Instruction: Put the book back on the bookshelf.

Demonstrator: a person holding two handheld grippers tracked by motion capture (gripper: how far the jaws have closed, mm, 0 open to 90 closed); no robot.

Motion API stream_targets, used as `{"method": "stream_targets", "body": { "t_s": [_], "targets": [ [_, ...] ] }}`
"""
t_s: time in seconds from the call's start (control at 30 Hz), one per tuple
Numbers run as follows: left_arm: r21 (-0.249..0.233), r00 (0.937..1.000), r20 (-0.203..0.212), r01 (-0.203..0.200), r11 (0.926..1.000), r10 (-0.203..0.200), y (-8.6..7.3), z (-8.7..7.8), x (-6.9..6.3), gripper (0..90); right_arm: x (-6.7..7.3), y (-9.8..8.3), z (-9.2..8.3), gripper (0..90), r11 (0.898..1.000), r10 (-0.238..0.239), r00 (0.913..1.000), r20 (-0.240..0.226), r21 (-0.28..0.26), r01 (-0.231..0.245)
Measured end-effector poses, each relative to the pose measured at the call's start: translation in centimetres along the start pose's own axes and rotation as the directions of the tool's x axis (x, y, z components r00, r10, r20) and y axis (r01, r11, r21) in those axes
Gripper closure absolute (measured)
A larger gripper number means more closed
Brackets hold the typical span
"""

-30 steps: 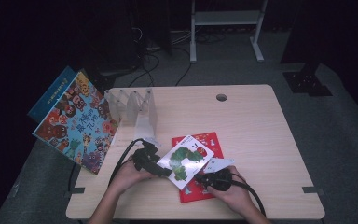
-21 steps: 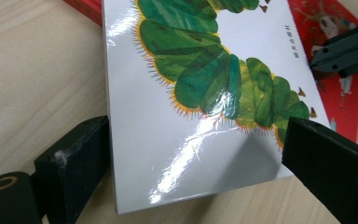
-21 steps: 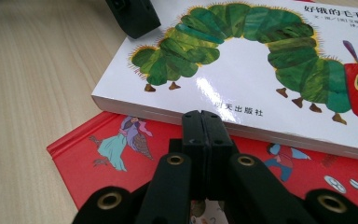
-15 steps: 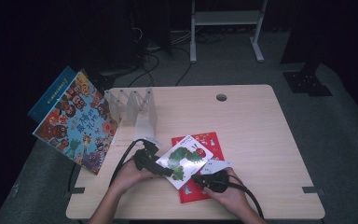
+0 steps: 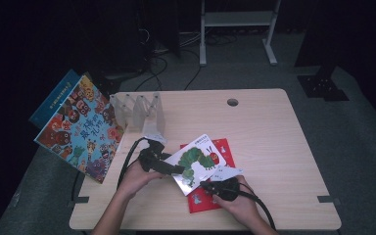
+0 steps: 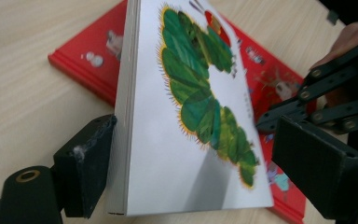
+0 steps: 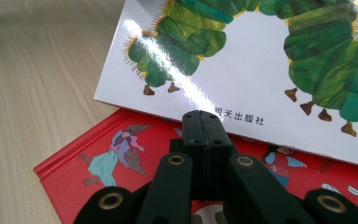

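Caterpillar book (image 5: 196,160) is lying at lower centre of the high view, tilted up on its left edge over the red book (image 5: 210,188), which is resting flat on the table (image 5: 274,137). The left gripper (image 5: 174,170) is straddling that raised edge: in the left gripper view one pad (image 6: 91,161) is touching the book's underside near the spine while the other pad (image 6: 319,175) is standing off the cover at lower right, so the jaws are wide and have just been closing, with the book between them but not yet pinched. The right gripper (image 5: 210,186) is sitting with its jaws fully together and holding nothing; in the right gripper view its tip (image 7: 204,135) is resting on the red book just under the white cover's lower edge, seemingly pinning it down.

To do this lift well, the left jaws should be closing squarely on the cover and pages together, deep enough that the glossy cover is not slipping out. The right tip should be keeping pressure on the red book so that it is not dragging along. Rising slowly is wise, since a thin book gripped at one edge is likely to sag or swing. At upper left of the high view, the rack (image 5: 137,110) and the leaning picture book (image 5: 81,127) are standing well apart from this work.
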State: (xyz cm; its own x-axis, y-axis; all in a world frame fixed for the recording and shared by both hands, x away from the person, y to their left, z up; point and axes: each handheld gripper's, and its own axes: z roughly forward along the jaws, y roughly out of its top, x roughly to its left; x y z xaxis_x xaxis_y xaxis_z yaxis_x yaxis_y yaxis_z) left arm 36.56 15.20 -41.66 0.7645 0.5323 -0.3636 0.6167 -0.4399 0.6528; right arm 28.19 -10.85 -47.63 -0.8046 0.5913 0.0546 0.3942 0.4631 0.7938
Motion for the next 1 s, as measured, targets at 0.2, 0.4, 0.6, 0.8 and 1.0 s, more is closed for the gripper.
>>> {"method": "stream_targets", "body": {
  "t_s": [0.2, 0.4, 0.6, 0.8, 1.0],
  "targets": [
    [-0.043, 0.9994, 0.017, -0.029, 0.9986, 0.03, 0.6, -0.9, -0.6, 15.1, -0.2, 0.3, 0.4, 89.1, 1.0, 0.002, 1.0, 0.006, 0.002, -0.002],
    [-0.078, 0.9977, 0.04, -0.052, 0.9956, 0.055, 1.0, -1.4, -1.4, 15.2, -0.4, 0.5, 0.7, 89.1, 1.0, 0.004, 1.0, 0.003, 0.001, -0.004],
    [-0.083, 0.9944, 0.052, -0.088, 0.9927, 0.092, 1.2, -1.6, -2.2, 21.2, -0.5, 0.7, 0.9, 88.9, 1.0, 0.004, 1.0, 0.001, 0.004, -0.004],
    [-0.066, 0.9919, 0.033, -0.12, 0.9906, 0.122, 1.0, -1.5, -2.4, 25.5, -0.5, 0.7, 0.9, 88.8, 1.0, 0.004, 1.0, -0.001, 0.004, -0.004],
    [-0.062, 0.9876, 0.06, -0.141, 0.9881, 0.145, 0.9, -1.4, -2.7, 32.2, -0.5, 0.7, 0.9, 87.8, 1.0, -0.005, 1.0, -0.004, 0.006, 0.005]
  ]
}}
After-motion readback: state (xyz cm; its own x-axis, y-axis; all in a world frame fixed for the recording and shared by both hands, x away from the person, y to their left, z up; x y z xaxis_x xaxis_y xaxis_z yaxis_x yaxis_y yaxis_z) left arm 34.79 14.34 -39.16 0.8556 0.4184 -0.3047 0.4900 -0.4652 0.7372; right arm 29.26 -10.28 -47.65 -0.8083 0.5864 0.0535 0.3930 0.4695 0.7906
